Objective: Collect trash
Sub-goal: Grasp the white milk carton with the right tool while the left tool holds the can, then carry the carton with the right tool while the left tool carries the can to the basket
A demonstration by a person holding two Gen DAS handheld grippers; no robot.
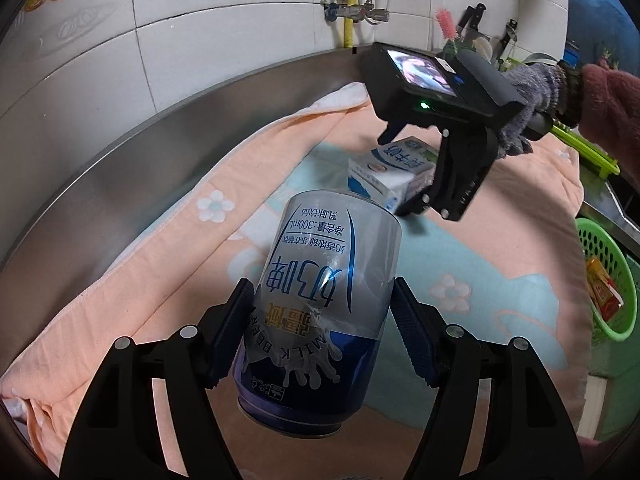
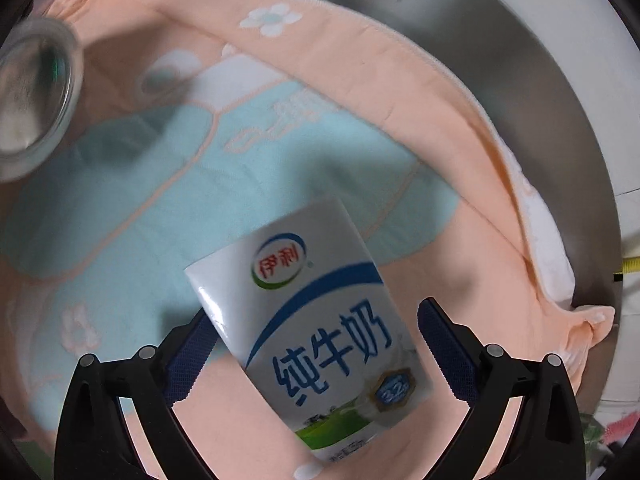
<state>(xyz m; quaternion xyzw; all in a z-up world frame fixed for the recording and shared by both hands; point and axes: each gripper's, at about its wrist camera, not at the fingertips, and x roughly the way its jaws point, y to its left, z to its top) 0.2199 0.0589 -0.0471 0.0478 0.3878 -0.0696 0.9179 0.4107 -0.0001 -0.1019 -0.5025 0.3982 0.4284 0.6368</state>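
My left gripper (image 1: 320, 320) is shut on a blue and white milk-beer can (image 1: 320, 300), held upside down above the cloth. The can's base also shows in the right wrist view (image 2: 32, 100) at the upper left. A white milk carton (image 2: 316, 320) with blue characters lies on the cloth between my right gripper's (image 2: 312, 356) spread pads. The left pad (image 2: 188, 360) is close to the carton's edge; the right pad (image 2: 444, 352) stands apart from it. In the left wrist view the right gripper (image 1: 404, 204) reaches down over the carton (image 1: 392, 176).
A peach and light-blue flowered cloth (image 1: 200, 240) covers a steel counter (image 1: 160, 136) against a tiled wall. A green perforated basket (image 1: 608, 280) holding a red and yellow packet (image 1: 602, 290) sits at the right. Pipes, a brush and knives stand at the back.
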